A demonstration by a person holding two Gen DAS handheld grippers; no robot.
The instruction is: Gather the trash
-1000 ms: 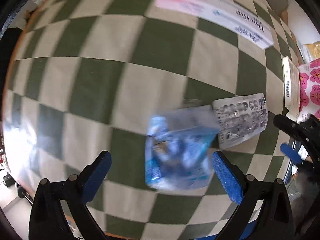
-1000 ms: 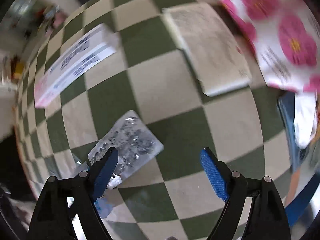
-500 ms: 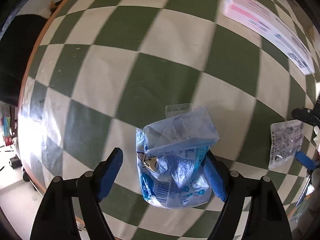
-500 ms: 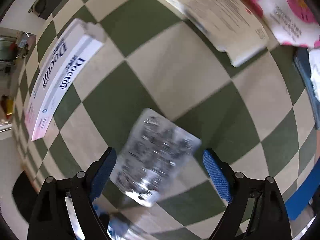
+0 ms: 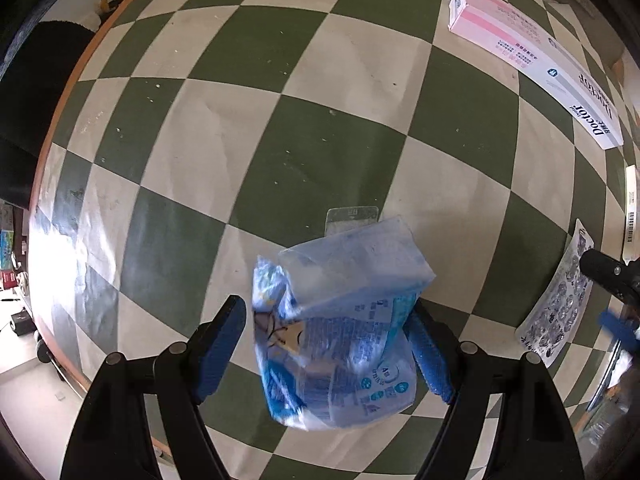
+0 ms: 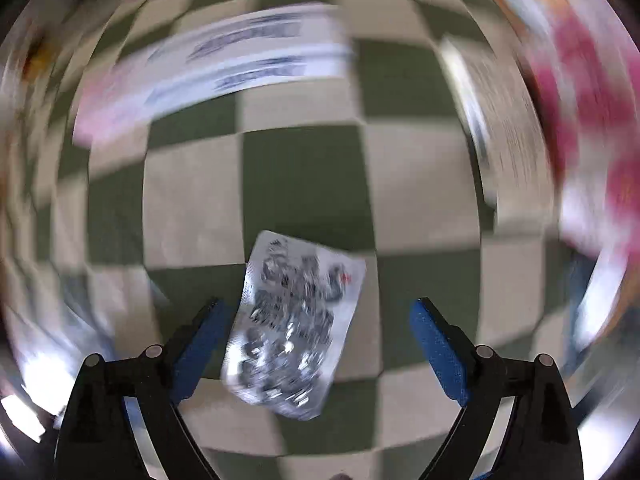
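Observation:
A crumpled blue plastic wrapper lies on the green-and-cream checked tablecloth. My left gripper points down over it with the wrapper between its fingers. The right pad touches the wrapper, while the left pad stands a little clear. A silver blister pack lies flat between the fingers of my right gripper, nearer the left finger and touching neither pad. Those jaws are opening, and the right wrist view is blurred. In the left wrist view the blister pack and right gripper show at the right edge.
A long pink-and-white box lies at the far right of the cloth, also visible as the box. A white booklet and a pink flowered package lie to the right. The round table's wooden edge curves along the left.
My left gripper has moved over the wrapper and its jaws have narrowed around it. My right gripper has shifted over the blister pack and its jaws have widened.

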